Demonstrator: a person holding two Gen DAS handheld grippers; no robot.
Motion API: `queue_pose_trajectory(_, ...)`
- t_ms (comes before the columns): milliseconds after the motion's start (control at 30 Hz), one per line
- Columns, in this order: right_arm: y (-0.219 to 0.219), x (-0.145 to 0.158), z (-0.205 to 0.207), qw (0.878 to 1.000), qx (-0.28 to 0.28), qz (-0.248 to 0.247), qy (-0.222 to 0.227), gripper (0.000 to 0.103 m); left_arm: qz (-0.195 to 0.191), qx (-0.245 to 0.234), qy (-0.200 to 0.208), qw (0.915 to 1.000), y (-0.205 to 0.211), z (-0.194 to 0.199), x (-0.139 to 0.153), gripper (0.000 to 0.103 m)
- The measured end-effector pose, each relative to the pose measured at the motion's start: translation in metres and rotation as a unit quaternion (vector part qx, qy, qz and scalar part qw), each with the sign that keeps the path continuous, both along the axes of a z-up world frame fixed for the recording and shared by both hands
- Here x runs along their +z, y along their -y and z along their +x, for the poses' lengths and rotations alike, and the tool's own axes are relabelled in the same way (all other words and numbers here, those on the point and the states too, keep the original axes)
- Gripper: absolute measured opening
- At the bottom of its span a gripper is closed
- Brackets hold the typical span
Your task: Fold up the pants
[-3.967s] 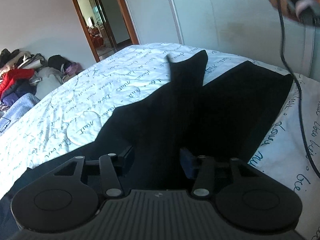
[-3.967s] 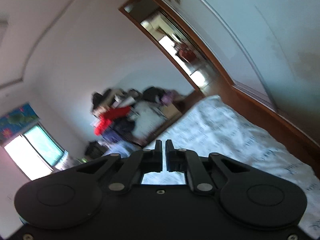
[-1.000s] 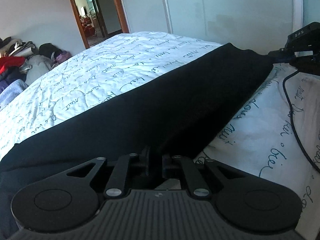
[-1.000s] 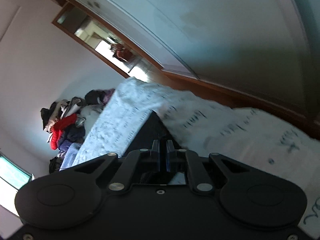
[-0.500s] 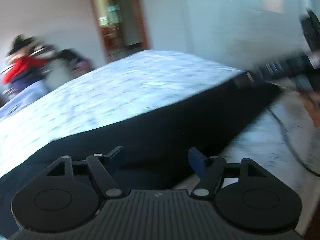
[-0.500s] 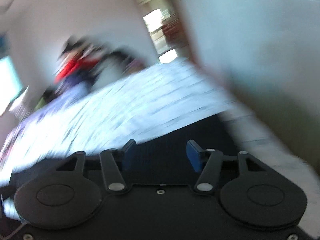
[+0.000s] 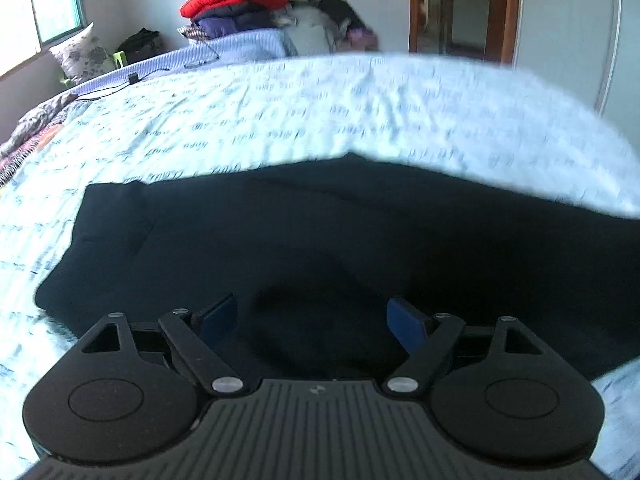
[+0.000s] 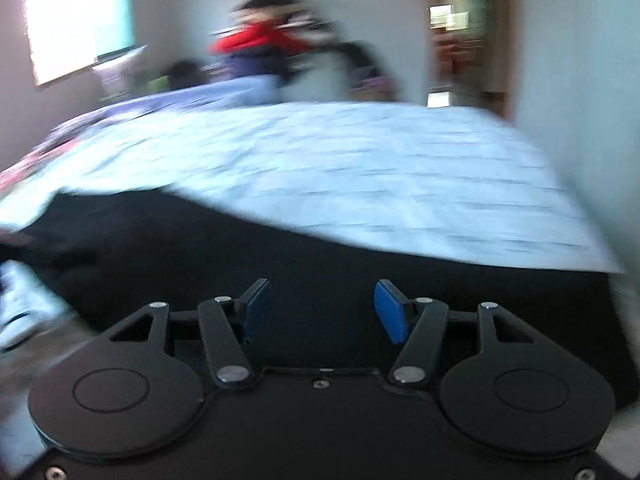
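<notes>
One pair of black fabric pants (image 7: 320,240) lies flat on the bed's pale blue quilted cover with dark script (image 7: 280,120), both claws above it.

Its long axis runs left to right across both views. Only the left wrist view shows a squared end at the left, near (image 7: 100,216); the blurred right wrist view shows the opposite end at the bed's right edge (image 8: 560,300). The left claw (image 7: 312,322) has its two blue pads spread wide and its jaws are opening, with nothing between them. The right claw (image 8: 320,308) stands apart too, gripping nothing. One pile of clothes topped with red (image 7: 236,0) sits beyond the bed.
</notes>
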State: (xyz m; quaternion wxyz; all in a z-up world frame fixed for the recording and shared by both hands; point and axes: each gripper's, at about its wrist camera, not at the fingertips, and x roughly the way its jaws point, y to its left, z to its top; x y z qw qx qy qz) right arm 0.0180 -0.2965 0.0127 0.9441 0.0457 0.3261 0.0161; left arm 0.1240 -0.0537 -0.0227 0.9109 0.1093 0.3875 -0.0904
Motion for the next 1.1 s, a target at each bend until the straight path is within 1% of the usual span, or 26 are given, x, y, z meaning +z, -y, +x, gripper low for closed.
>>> queue_pose_trajectory(67,-0.015,-0.016,0.012,0.999,0.031,-0.014,-0.043,0.059,0.027,-0.017,-0.007,0.9995,-0.003,-0.005,-0.007,0.086)
queue_pose_trajectory(100,-0.020,-0.023,0.013,0.997,0.042,-0.025,-0.062,0.059,0.034,-0.025,-0.005,0.9991,-0.005,-0.010,-0.009,0.087)
queue_pose_trajectory(133,-0.023,-0.028,0.009,0.995,0.050,-0.039,-0.070,0.059,0.037,-0.031,-0.003,0.9988,-0.010,-0.016,-0.011,0.087)
queue_pose_trajectory(167,-0.027,-0.027,-0.002,0.995,0.057,-0.047,-0.068,0.060,0.038,-0.033,-0.001,0.9987,-0.015,-0.019,-0.010,0.088)
queue_pose_trajectory(200,-0.026,-0.023,-0.006,0.995,0.060,-0.046,-0.072,0.060,0.036,-0.030,0.000,0.9989,-0.018,-0.020,-0.009,0.087)
queue_pose_trajectory(267,-0.020,-0.010,-0.007,0.996,0.049,-0.030,-0.070,0.060,0.024,-0.018,0.007,0.9995,-0.023,-0.021,-0.001,0.087)
queue_pose_trajectory(333,-0.024,0.007,-0.003,0.998,0.044,-0.029,-0.042,0.060,0.002,-0.011,0.019,0.9998,-0.021,-0.016,0.003,0.088)
queue_pose_trajectory(367,-0.032,0.008,0.000,0.998,0.048,-0.028,-0.026,0.060,-0.005,-0.003,0.022,0.9997,-0.017,-0.011,0.003,0.090)
queue_pose_trajectory(433,-0.041,0.014,0.013,0.998,0.059,-0.011,-0.002,0.064,-0.002,0.011,0.017,0.9998,-0.011,-0.001,-0.001,0.092)
queue_pose_trajectory(467,-0.049,0.011,0.023,0.997,0.071,0.002,-0.002,0.067,0.009,0.012,0.009,0.9998,-0.008,0.002,-0.006,0.091)
queue_pose_trajectory(500,-0.057,0.005,0.028,0.996,0.087,0.010,-0.011,0.068,0.026,0.012,-0.002,0.9996,-0.005,0.003,-0.012,0.093)
queue_pose_trajectory(533,-0.063,-0.002,0.036,0.994,0.101,0.013,-0.025,0.068,0.038,0.007,-0.003,0.9993,-0.005,0.000,-0.016,0.093)
queue_pose_trajectory(567,-0.071,-0.014,0.042,0.993,0.113,0.008,-0.046,0.068,0.043,0.000,0.004,0.9991,-0.008,-0.006,-0.018,0.095)
queue_pose_trajectory(600,-0.078,-0.023,0.043,0.990,0.123,-0.003,-0.066,0.068,0.049,-0.003,0.012,0.9987,-0.013,-0.013,-0.017,0.100)
queue_pose_trajectory(633,-0.085,-0.031,0.042,0.988,0.135,-0.024,-0.078,0.068,0.055,-0.003,0.017,0.9983,-0.018,-0.019,-0.015,0.102)
queue_pose_trajectory(667,-0.093,-0.030,0.044,0.985,0.149,-0.045,-0.074,0.070,0.057,-0.001,0.023,0.9981,-0.025,-0.023,-0.012,0.102)
queue_pose_trajectory(733,-0.100,-0.023,0.041,0.978,0.174,-0.073,-0.084,0.071,0.050,0.016,0.029,0.9982,-0.041,-0.025,-0.004,0.102)
queue_pose_trajectory(767,-0.105,-0.015,0.038,0.977,0.175,-0.099,-0.074,0.070,0.038,0.028,0.030,0.9984,-0.050,-0.024,0.000,0.102)
queue_pose_trajectory(800,-0.110,-0.008,0.036,0.975,0.177,-0.122,-0.057,0.070,0.023,0.046,0.030,0.9982,-0.061,-0.019,0.005,0.100)
queue_pose_trajectory(867,-0.126,0.009,0.040,0.969,0.189,-0.160,-0.020,0.070,0.012,0.095,0.040,0.9946,-0.079,-0.013,0.012,0.100)
queue_pose_trajectory(900,-0.134,0.014,0.045,0.967,0.195,-0.164,-0.002,0.068,0.012,0.119,0.047,0.9917,-0.087,-0.008,0.014,0.100)
queue_pose_trajectory(933,-0.142,0.017,0.050,0.967,0.204,-0.155,0.009,0.067,0.014,0.142,0.049,0.9886,-0.095,-0.004,0.016,0.100)
queue_pose_trajectory(967,-0.148,0.016,0.059,0.967,0.213,-0.140,0.009,0.062,0.014,0.164,0.048,0.9853,-0.103,-0.001,0.017,0.100)
queue_pose_trajectory(1000,-0.155,0.012,0.067,0.967,0.221,-0.126,0.004,0.057,0.010,0.180,0.046,0.9825,-0.110,0.002,0.019,0.100)
queue_pose_trajectory(1100,-0.169,-0.014,0.096,0.970,0.220,-0.094,-0.033,0.054,-0.020,0.204,0.040,0.9779,-0.133,0.002,0.026,0.100)
